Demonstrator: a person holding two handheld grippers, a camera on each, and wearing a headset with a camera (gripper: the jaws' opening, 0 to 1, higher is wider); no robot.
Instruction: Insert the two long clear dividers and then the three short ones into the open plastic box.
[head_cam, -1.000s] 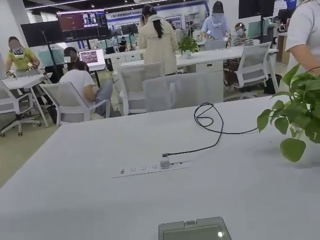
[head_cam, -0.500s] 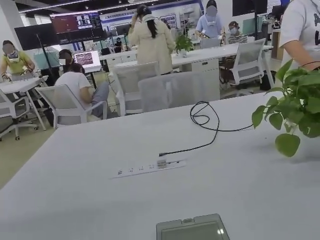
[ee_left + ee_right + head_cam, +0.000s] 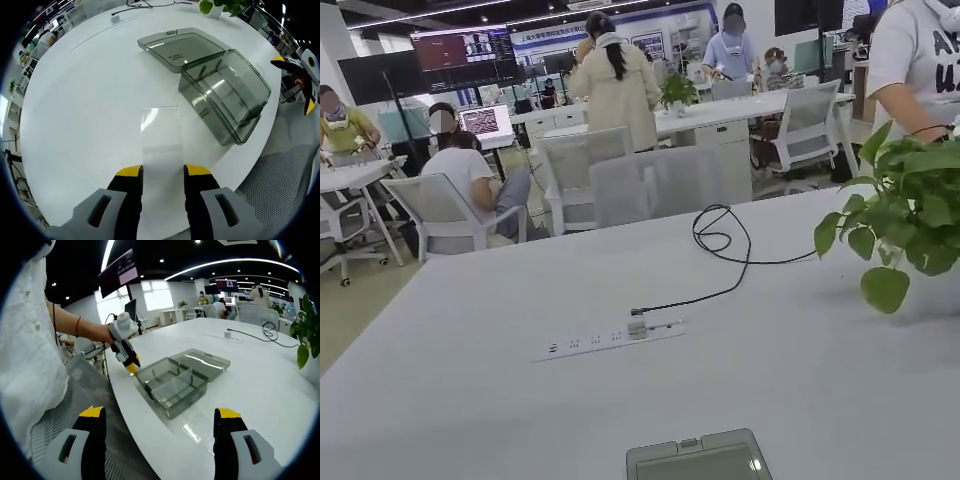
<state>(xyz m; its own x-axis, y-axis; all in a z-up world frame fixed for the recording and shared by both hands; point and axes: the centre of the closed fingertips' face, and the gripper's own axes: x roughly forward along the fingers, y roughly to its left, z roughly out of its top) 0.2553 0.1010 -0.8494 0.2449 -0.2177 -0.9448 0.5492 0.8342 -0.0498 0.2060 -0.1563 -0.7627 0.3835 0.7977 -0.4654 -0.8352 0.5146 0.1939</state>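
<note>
The smoky clear plastic box [image 3: 225,97] stands open near the table's edge, its lid [image 3: 180,47] folded back flat. The box [image 3: 170,382] and lid [image 3: 200,360] also show in the right gripper view, and the lid's far end [image 3: 692,460] in the head view. A clear divider sheet [image 3: 160,130] lies on the white table left of the box, just ahead of my left gripper [image 3: 163,172], which is open. A hand holds that left gripper [image 3: 131,364] by the box's corner. My right gripper [image 3: 160,413] hangs wide open off the table's edge, holding nothing.
A white power strip [image 3: 610,340] with a black cable [image 3: 720,250] lies mid-table. A leafy pot plant [image 3: 900,220] stands at the right. A person's arm and white shirt [image 3: 35,340] are close on the left. Chairs and people fill the room behind.
The head camera has drifted a little, so the whole picture has shifted. Nothing on the table has moved.
</note>
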